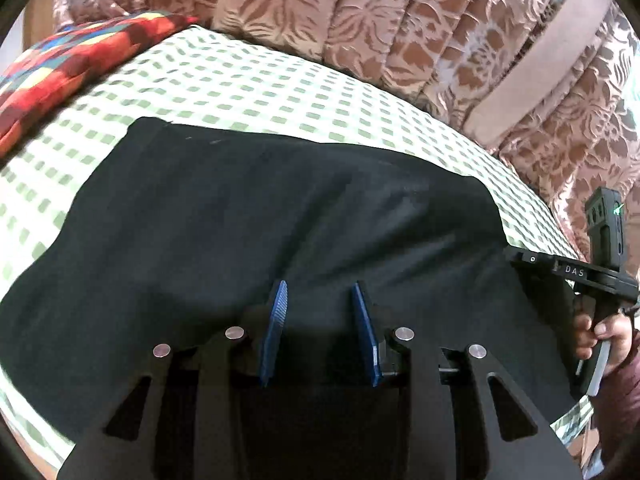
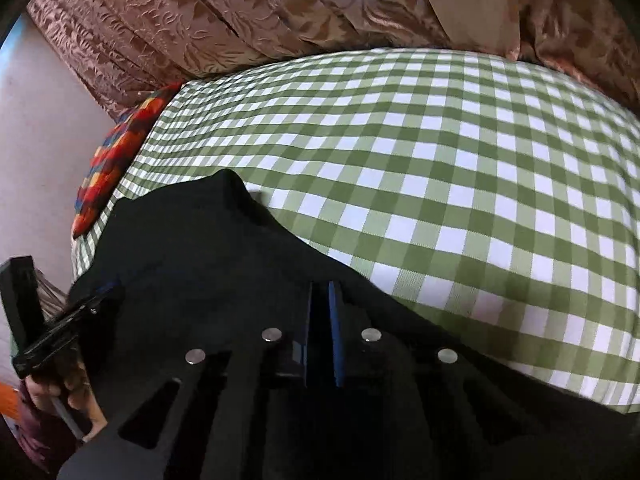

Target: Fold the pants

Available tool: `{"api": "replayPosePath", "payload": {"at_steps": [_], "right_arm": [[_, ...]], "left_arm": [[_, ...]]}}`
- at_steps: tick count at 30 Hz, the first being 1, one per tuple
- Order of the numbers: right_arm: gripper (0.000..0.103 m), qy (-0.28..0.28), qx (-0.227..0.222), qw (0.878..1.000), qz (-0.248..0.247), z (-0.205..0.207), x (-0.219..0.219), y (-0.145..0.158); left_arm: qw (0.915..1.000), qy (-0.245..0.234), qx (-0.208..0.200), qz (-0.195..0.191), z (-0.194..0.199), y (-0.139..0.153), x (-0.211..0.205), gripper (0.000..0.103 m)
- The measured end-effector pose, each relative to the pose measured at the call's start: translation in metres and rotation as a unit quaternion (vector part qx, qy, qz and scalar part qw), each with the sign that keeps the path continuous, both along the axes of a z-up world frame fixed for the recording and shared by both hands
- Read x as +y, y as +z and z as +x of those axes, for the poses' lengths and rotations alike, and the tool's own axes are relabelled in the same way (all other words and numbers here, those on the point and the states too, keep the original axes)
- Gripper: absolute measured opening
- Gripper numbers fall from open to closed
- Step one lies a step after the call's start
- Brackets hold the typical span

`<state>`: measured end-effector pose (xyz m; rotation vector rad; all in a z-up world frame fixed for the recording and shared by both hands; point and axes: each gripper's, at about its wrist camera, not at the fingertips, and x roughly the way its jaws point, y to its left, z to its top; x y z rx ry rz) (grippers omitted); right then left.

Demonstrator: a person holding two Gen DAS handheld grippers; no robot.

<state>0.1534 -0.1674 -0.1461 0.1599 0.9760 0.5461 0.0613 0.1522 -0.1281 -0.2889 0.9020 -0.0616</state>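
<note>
**Both grippers low over black pants on a checked bed**

I see my left gripper angled down over the black pants, its blue pads parted; dark cloth fills the gap, and I cannot tell whether they pinch it. My right gripper tilts down likewise, pads drawn nearly together; a dark strip sits between them, but black on black hides any grip. The pants lie spread on the green-checked sheet, near a multicoloured pillow, patterned curtains behind. In the left view, a hand holds the other gripper's handle, marked "DAS". The pants' near edge is cut off by the gripper bodies.
</note>
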Motion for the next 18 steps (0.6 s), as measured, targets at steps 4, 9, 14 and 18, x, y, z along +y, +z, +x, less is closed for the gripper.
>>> {"api": "replayPosePath", "payload": {"at_steps": [4,9,14,18], "right_arm": [[0.023,-0.007,-0.010,1.000,0.018,-0.019,-0.007,0.010],[0.041,0.018,-0.037,0.998,0.042,-0.062,-0.013,0.031],[0.041,0.090,-0.035,0.994,0.044,-0.119,0.002,0.029],[0.041,0.125,-0.024,0.991,0.036,-0.155,0.013,0.018]], "left_arm": [[0.9998,0.014,-0.006,-0.014,-0.011,0.007,0.006,0.033],[0.9921,0.093,-0.033,-0.078,-0.042,0.027,0.048,0.052],[0.9741,0.171,-0.052,-0.139,-0.092,0.038,0.103,0.052],[0.9558,0.218,-0.068,-0.186,-0.124,0.041,0.141,0.052]]}}
